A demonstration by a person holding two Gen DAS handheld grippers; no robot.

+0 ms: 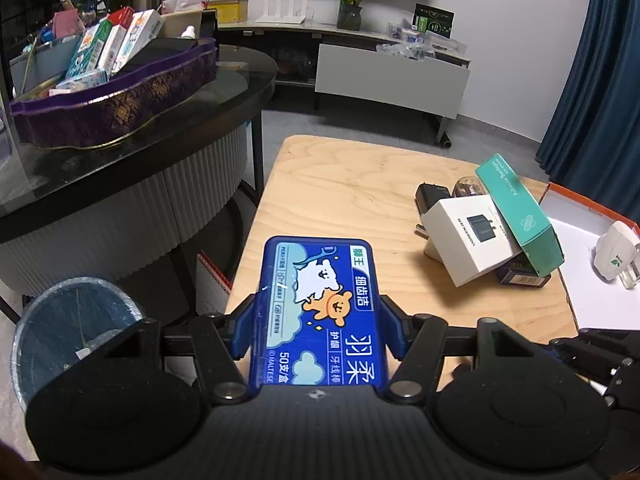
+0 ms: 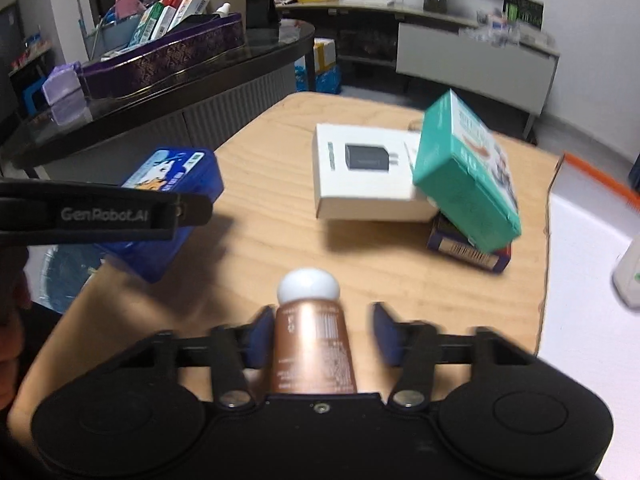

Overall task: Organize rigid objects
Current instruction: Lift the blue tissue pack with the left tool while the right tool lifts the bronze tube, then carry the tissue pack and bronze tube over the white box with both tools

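blue floss-pick box (image 1: 318,312) with the cartoon bear and dog label sits face up, clamped at its sides, out over the near left edge of the wooden table (image 1: 340,196); copper tube (image 2: 312,350) with a white round cap points away, near middle; further right a white charger box (image 1: 472,236) lies tilted, with a teal box (image 1: 520,216) leaning on it, both piled on a dark box (image 2: 472,254)

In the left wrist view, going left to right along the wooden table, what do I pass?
Blue floss box held in the left claw → white charger box → teal box leaning over it → white bottle in the orange-edged tray.
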